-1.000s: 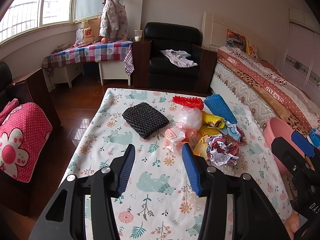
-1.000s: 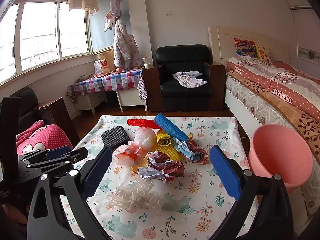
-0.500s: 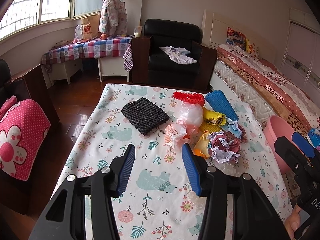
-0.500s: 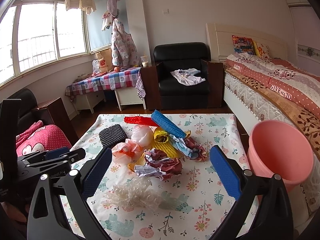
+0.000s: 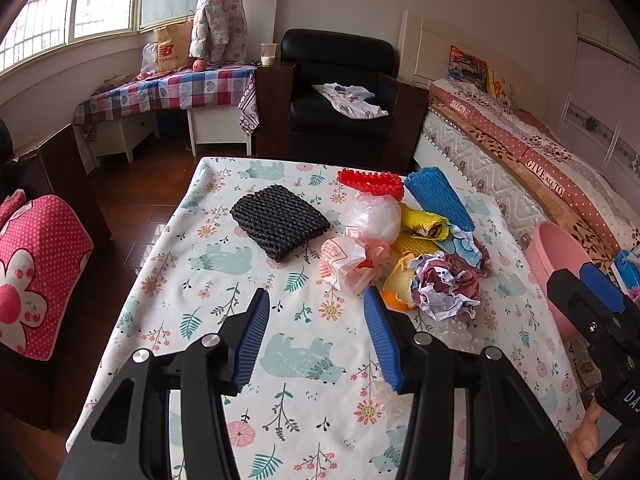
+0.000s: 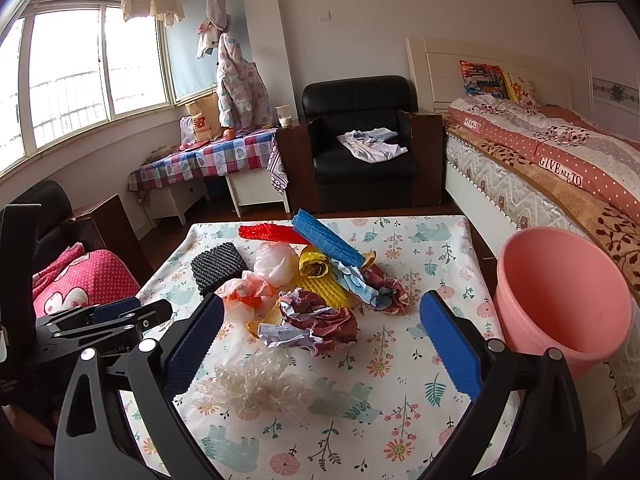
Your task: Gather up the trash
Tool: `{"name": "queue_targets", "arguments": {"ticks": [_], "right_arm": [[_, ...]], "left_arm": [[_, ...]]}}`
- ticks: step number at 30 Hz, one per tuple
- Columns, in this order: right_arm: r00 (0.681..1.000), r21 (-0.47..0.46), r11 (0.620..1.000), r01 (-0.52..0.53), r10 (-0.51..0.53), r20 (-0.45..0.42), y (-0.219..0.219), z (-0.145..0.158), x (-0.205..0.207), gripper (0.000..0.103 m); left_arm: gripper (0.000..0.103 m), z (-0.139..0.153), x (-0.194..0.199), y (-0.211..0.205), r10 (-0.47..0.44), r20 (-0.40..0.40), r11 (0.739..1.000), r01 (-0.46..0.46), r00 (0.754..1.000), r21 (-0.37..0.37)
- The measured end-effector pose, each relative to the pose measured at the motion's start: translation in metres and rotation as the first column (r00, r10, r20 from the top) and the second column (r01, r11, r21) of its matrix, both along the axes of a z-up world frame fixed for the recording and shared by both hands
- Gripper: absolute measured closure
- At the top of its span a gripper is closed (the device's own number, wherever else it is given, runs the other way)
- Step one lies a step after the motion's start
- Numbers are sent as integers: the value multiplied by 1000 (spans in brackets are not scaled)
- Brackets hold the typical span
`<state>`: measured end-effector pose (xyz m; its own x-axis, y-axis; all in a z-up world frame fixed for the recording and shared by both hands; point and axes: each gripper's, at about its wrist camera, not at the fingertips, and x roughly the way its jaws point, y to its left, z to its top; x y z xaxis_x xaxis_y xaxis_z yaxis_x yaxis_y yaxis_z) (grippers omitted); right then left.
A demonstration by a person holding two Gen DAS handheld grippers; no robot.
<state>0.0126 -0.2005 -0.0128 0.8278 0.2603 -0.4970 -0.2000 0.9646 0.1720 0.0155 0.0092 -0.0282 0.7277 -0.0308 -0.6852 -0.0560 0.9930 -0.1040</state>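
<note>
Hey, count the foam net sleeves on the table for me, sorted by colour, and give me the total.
Black foam net sleeve: 1
Red foam net sleeve: 1
Blue foam net sleeve: 1
Yellow foam net sleeve: 1
Total: 4

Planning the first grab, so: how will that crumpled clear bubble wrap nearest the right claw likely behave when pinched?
The bubble wrap is a loose, see-through crumple, so it probably weighs almost nothing and squashes flat between the pads. Its glossy film may slip unless gripped deep. Lying free on the tablecloth, it would likely slide rather than roll if nudged.
</note>
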Motion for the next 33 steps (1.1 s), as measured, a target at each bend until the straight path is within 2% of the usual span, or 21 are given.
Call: {"name": "queue_targets", "arguments": {"ticks": [21, 33], "right_arm": [[1000, 0, 1000, 4, -4, -27, -5, -9, 14, 4], [999, -19, 1000, -6, 5, -42, -4, -15, 28, 5]], "left_arm": [[54, -8, 20, -4, -20, -20, 1000, 20, 1000, 15], [54, -18, 35, 6, -75, -14, 996, 74, 997, -58]]}}
